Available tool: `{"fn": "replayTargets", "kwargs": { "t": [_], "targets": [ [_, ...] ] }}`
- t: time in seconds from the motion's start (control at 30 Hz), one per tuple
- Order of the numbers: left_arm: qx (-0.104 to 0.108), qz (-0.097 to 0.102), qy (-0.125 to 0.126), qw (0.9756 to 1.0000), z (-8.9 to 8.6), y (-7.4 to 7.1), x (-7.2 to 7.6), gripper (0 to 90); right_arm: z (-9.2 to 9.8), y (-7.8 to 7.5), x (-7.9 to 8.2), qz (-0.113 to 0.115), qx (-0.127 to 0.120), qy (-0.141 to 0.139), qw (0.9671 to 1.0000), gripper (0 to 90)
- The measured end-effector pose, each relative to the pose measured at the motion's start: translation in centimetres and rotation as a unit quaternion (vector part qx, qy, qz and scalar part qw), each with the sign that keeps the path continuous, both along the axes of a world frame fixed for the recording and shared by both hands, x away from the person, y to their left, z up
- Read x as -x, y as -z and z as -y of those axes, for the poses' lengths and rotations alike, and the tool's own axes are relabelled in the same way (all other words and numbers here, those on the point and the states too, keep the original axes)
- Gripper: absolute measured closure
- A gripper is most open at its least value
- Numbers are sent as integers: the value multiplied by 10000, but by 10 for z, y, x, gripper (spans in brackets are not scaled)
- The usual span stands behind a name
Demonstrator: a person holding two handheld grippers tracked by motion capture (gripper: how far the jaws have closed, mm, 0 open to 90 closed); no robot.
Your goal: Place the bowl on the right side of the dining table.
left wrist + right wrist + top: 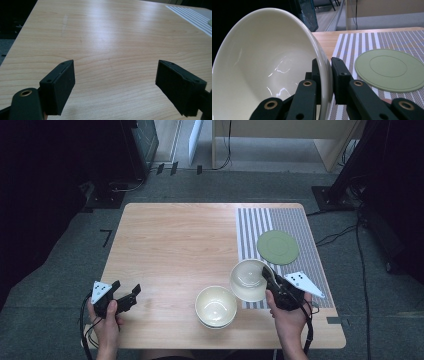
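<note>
Down at the near edge of the wooden table (170,245), around 7 o'clock in the high view, the left gripper (127,292) sat in the person's left hand (106,320) with its jaws spread wide and nothing between them. Its own view just showed bare wood past the two black pads (60,85).

Near the middle of the front edge, roughly 6 o'clock, a cream bowl (216,306) rested on the table (looked like it might be sitting in a second one, hard to tell). Just beside it toward 4 o'clock, the right gripper (267,277) was clamped on the rim of another cream bowl, the held bowl (247,279). In the right gripper view one pad was inside the wall and one outside, pinching it, and the held bowl (267,65) was tipped with its opening facing the camera. It hung over the near left corner of the striped placemat (295,220).

Farther back, about 2 o'clock, a flat green plate (278,247) lay on the placemat, close to the held bowl but not touching as far as I could see.
</note>
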State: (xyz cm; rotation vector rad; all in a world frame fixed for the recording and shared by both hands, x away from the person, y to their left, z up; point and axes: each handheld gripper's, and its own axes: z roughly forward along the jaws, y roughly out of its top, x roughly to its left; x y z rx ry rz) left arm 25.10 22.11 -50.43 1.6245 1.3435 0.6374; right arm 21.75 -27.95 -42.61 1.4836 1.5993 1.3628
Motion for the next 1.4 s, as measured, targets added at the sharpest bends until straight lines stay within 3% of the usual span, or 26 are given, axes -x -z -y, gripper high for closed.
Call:
{"fn": "replayTargets", "kwargs": {
  "t": [0.5,0.7,0.87,1.4],
  "targets": [
    [-38,-65,51,10000,0,9,-1,155,18,-1,-8,-16,-50,229,9997,822],
    [132,-115,11,9998,-3,9,-3,155,29,-2,-14,-42,-86,363,9993,822],
    [27,-151,-8,9999,0,9,-3,156,37,-4,-20,-53,-121,478,9988,822],
    [15,-204,-25,9998,0,10,-4,156,48,-2,-41,-190,-256,698,9971,822]
  ]
}}
